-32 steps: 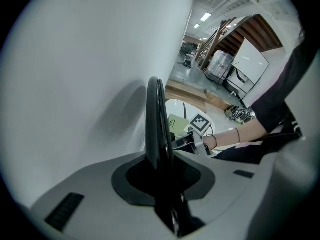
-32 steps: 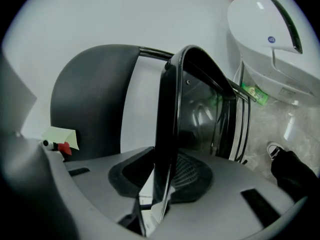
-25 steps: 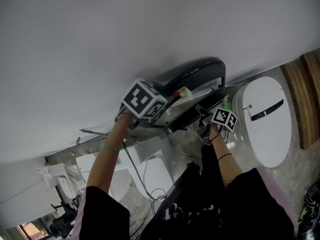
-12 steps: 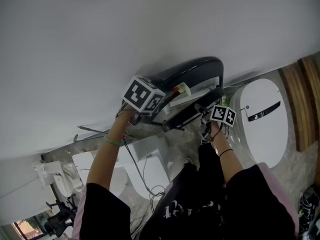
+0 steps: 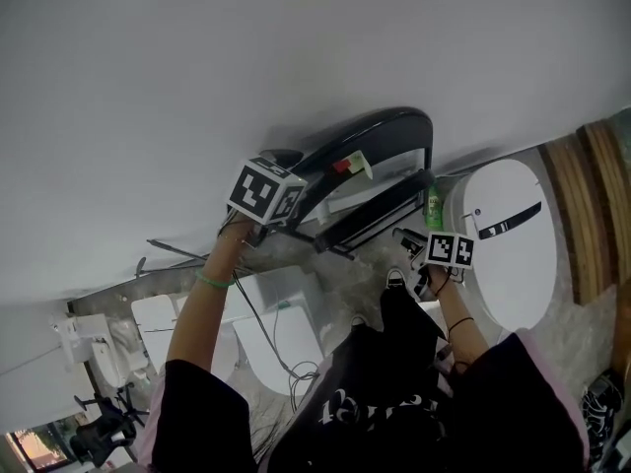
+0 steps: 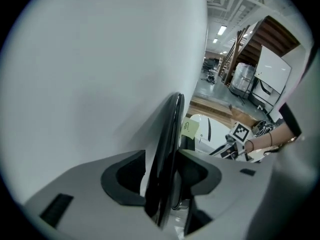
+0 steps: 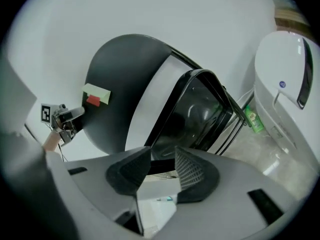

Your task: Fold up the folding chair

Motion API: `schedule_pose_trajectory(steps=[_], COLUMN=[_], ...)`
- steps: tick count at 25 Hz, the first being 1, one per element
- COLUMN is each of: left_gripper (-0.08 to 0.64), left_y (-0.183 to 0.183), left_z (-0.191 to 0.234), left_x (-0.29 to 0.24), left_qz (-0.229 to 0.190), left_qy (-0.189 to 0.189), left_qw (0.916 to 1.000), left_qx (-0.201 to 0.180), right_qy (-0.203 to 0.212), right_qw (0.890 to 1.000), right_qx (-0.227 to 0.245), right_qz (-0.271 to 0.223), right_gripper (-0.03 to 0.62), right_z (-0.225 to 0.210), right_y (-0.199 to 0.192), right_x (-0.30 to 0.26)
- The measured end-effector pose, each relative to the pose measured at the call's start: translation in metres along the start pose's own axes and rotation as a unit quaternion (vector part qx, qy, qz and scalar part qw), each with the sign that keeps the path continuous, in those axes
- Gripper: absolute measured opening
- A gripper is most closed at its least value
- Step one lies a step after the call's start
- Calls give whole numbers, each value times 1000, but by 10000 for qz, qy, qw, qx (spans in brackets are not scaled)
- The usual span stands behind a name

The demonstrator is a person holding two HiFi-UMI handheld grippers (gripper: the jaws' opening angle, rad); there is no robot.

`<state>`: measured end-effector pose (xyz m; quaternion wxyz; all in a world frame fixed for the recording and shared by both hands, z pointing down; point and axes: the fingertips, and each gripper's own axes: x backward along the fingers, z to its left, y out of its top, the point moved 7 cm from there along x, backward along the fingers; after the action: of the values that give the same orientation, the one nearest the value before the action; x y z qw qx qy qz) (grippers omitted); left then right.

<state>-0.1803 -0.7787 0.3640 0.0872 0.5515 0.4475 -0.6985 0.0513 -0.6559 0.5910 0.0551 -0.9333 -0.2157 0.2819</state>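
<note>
Folding chair [image 5: 380, 136] folded nearly flat, leaning on smooth white wall [image 5: 296, 47], far centre; glossy black rounded shell, thin tube frame. Step: release, task about done. Left gripper [image 6: 162, 176] jaws just opening, wide, chair's thin edge between them, unpinched. Right gripper [image 7: 161, 170] just opening, half-spread, empty, right of chair. Next: draw left clear without tipping chair

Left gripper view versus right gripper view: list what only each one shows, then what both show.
Only the left gripper view: the folding chair edge-on between the left claw's parted jaws, which have just been opening; the right claw; a hall with ceiling lights. Only the right gripper view: the chair's seat, a green bottle, the left claw afar, and the right claw's own jaws, also just opening, nothing between them. Both: the chair, its yellow note, the white wall.
</note>
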Motion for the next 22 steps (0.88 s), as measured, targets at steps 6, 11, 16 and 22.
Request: schedule_pose_trajectory(steps=[6,11,16,22], left_gripper=[190,175,105,52], left_y=[-23,-56,-103,-160], left_z=[5,-14,-58,-123], left_x=[63,111,136,159], left_qz=[-533,-1301,-1920,-2474], left_qy=[475,381,96,-203], left_qw=[9967,9846,9651,9430], left_qx=[387,1099,1782,2216], right_qy=[152,278,390,488], right_qw=[9996,9965,9909,9812], right_qx=[158,771,1269,1830], right_qz=[-200,-136,-202,-370], right_gripper=[138,137,124,101], right_z=[21,57,100,158], right_y=[-24,-45,-72,-123], right_x=[39,49,53,67])
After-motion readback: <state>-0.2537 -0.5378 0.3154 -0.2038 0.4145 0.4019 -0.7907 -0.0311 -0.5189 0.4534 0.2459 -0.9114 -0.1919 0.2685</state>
